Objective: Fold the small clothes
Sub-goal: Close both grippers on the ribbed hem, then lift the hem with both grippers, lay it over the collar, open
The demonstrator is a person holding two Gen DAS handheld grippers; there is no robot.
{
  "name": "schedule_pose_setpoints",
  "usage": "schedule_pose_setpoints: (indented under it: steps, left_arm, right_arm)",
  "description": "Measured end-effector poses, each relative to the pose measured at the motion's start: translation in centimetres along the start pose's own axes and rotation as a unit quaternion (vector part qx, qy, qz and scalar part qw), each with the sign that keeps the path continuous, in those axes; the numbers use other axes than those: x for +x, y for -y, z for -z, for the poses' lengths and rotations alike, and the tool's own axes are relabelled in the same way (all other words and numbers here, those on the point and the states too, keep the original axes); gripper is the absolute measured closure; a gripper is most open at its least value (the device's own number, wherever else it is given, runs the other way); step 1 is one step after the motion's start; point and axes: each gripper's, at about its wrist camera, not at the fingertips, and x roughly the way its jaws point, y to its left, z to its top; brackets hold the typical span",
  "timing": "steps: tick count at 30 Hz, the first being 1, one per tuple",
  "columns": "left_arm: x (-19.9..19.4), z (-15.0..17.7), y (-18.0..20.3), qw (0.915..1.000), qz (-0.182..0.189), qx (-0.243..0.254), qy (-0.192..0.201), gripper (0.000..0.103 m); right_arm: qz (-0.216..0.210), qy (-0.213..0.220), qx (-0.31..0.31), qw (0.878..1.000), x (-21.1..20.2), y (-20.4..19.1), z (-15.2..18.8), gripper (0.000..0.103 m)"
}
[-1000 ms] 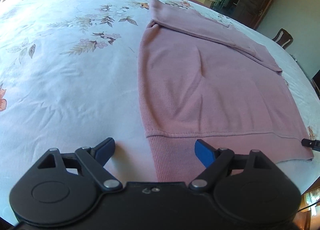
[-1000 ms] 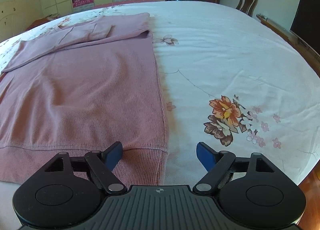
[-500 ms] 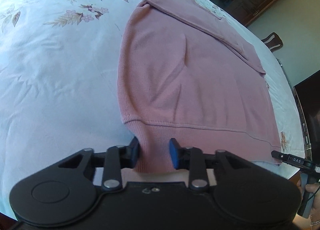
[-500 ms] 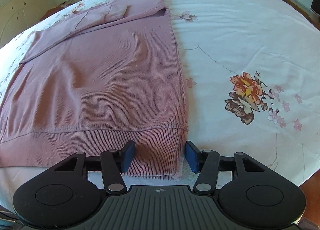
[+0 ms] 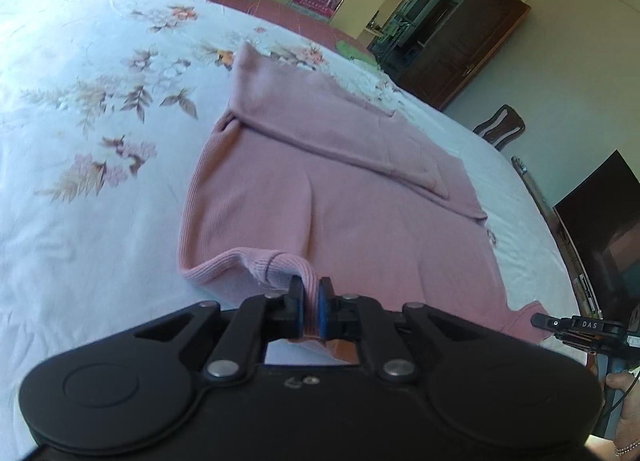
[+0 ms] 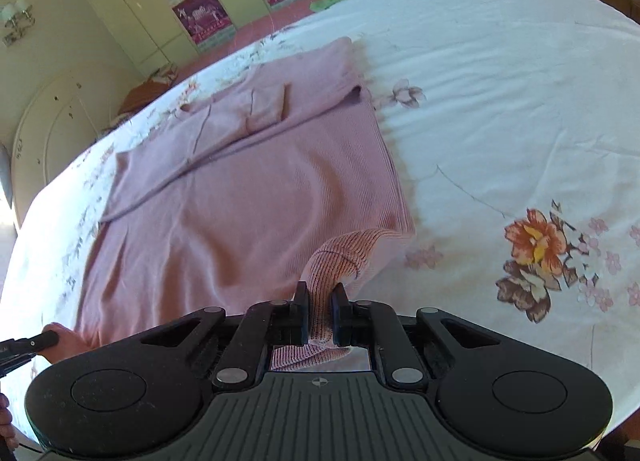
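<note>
A pink ribbed sweater lies flat on a floral white bedsheet, its sleeves folded across the far part. My left gripper is shut on the sweater's near left hem corner and holds it lifted off the sheet. In the right wrist view the same sweater is seen, and my right gripper is shut on its near right hem corner, also lifted. The right gripper's tip shows at the right edge of the left wrist view.
The bed reaches far to the left and right. A dark TV and a wooden chair stand beyond the right side. Wardrobes with posters line the far wall.
Both grippers went from wide open to shut on the hem corners, then lifted them off the sheet. The hem now curls up toward the fingers.
</note>
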Motion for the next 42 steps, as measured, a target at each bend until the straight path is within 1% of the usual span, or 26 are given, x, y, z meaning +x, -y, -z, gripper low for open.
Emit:
schedule_pose_setpoints:
  steps: [6, 11, 16, 20, 24, 31, 36, 38, 40, 42]
  left_arm:
    - [1.8, -4.5, 0.8, 0.9989, 0.008, -0.001, 0.047, 0.097]
    - [4.7, -8.5, 0.7, 0.9966, 0.003, -0.012, 0.081, 0.098]
    - [7.6, -12.6, 0.7, 0.9935, 0.008, -0.026, 0.110, 0.098]
    - [10.1, -15.6, 0.9, 0.9914, 0.007, -0.029, 0.127, 0.098]
    - [12.5, -18.2, 0.5, 0.9888, 0.003, -0.047, 0.142, 0.098]
    - [16.7, -21.8, -1.3, 0.9849, -0.010, -0.093, 0.146, 0.098]
    - [19.3, -23.6, -2.0, 0.9832, -0.028, -0.104, 0.148, 0.098]
    - [20.7, -24.2, -2.4, 0.9839, -0.038, -0.108, 0.137, 0.098]
    - [22.0, -24.6, -2.4, 0.9857, -0.055, -0.102, 0.122, 0.098]
    - [23.2, -24.7, -2.6, 0.9868, -0.075, -0.096, 0.107, 0.092]
  right_arm:
    - [-0.015, 0.040, 0.009, 0.999, 1.6, -0.7, -4.7, 0.094]
    - [-0.022, 0.063, 0.029, 0.997, 4.0, -0.5, -8.9, 0.094]
    - [-0.036, 0.080, 0.040, 0.995, 7.1, -0.8, -13.3, 0.094]
    - [-0.046, 0.086, 0.051, 0.994, 10.0, -0.9, -16.7, 0.094]
    - [-0.049, 0.092, 0.067, 0.992, 12.8, -0.6, -19.7, 0.094]
    - [-0.059, 0.081, 0.108, 0.989, 18.1, 0.7, -23.7, 0.094]
    - [-0.054, 0.078, 0.121, 0.988, 21.0, 0.9, -26.1, 0.094]
    - [-0.046, 0.073, 0.120, 0.989, 22.2, 0.8, -27.0, 0.094]
    - [-0.034, 0.056, 0.113, 0.991, 23.7, 0.7, -27.6, 0.094]
    - [-0.021, 0.043, 0.104, 0.993, 24.9, 0.8, -27.7, 0.094]
